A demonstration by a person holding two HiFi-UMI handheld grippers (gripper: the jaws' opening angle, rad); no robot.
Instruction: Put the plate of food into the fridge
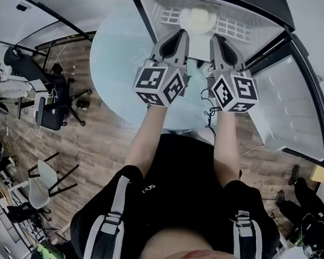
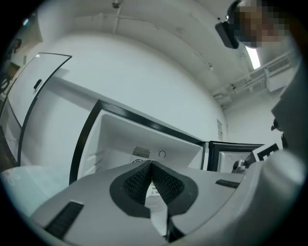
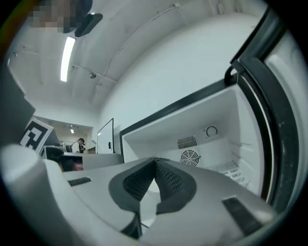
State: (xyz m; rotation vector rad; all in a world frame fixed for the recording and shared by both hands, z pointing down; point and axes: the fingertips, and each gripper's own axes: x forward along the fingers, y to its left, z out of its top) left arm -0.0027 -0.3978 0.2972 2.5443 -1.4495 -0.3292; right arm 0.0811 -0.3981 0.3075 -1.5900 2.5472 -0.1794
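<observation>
The fridge (image 1: 238, 28) stands open in front of me. A pale round plate of food (image 1: 199, 19) rests on the white wire shelf inside it. My left gripper (image 1: 181, 36) and right gripper (image 1: 215, 39) are side by side just in front of the shelf, pointing at the plate but apart from it. Both are shut with nothing between the pads. In the left gripper view the left gripper (image 2: 150, 164) faces the white fridge interior (image 2: 144, 139). In the right gripper view the right gripper (image 3: 155, 159) faces the back wall with its round fan (image 3: 189, 157). The jaws hide the plate in both gripper views.
The fridge door (image 1: 288, 106) hangs open on the right. A round glass table (image 1: 117, 53) lies under my left arm, and a thin cable (image 1: 209, 111) dangles below the grippers. Office chairs (image 1: 50, 109) and a white chair (image 1: 39, 183) stand on the wooden floor at left.
</observation>
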